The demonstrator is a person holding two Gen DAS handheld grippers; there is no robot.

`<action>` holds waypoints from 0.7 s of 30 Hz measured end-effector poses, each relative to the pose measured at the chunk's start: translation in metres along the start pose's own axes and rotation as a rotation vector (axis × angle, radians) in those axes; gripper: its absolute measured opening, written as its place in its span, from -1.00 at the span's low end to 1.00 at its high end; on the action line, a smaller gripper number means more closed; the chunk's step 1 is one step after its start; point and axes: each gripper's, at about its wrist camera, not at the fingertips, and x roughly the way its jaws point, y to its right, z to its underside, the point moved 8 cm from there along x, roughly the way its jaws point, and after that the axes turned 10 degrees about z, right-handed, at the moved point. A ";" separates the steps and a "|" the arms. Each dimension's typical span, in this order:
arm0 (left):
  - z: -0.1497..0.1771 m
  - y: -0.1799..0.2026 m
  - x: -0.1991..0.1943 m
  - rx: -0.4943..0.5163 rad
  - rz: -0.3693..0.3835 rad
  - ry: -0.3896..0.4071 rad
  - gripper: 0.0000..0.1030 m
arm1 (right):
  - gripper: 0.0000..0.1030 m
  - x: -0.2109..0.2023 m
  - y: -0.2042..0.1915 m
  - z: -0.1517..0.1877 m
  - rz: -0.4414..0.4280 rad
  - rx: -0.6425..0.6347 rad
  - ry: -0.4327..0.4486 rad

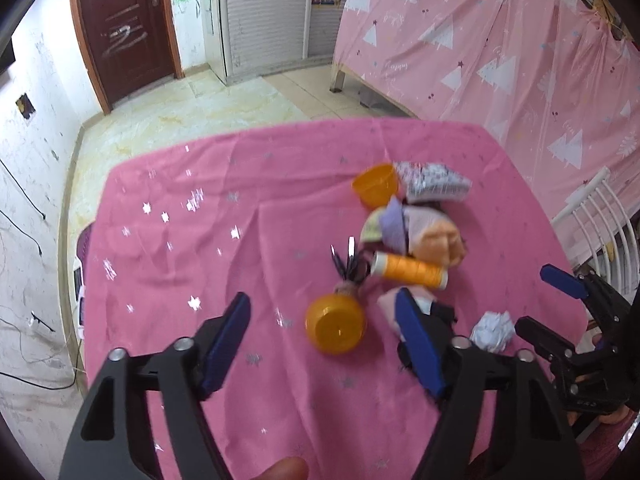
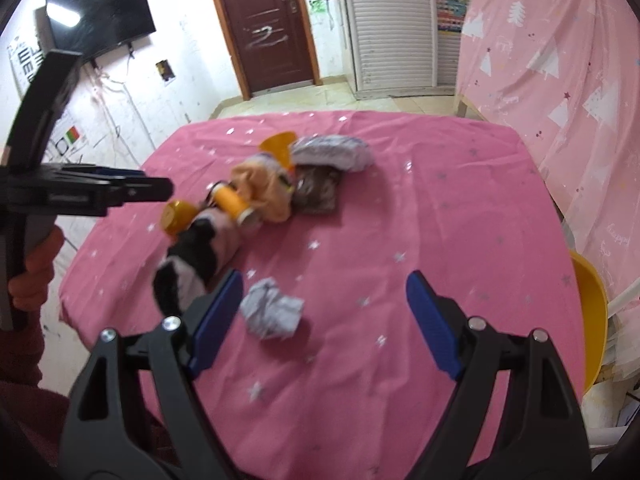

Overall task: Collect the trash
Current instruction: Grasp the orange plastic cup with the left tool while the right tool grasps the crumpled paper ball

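Your table's got a pink star-print cloth [image 2: 400,208] with the junk piled mid-table: two orange cups, a thread spool [image 1: 408,270], some socks. The crumpled paper ball [image 2: 272,312] sits apart, nearest you, just beside your right gripper [image 2: 324,320], jaws spread and empty. Left gripper [image 1: 324,336] is spread too, nothing pinched, over the near orange cup [image 1: 335,324]. Brown door [image 2: 264,20] and a wall TV [image 2: 100,12] behind.
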 end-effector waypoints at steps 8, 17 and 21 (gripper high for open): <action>0.012 0.001 0.020 -0.028 0.015 -0.039 -0.12 | 0.56 0.002 -0.016 0.014 -0.005 -0.039 -0.022; 0.014 0.001 0.037 -0.044 0.008 -0.065 -0.31 | 0.56 0.014 -0.029 0.019 0.024 -0.087 -0.040; 0.014 0.003 0.039 -0.035 0.010 -0.061 -0.31 | 0.38 0.022 -0.034 0.020 0.038 -0.112 -0.055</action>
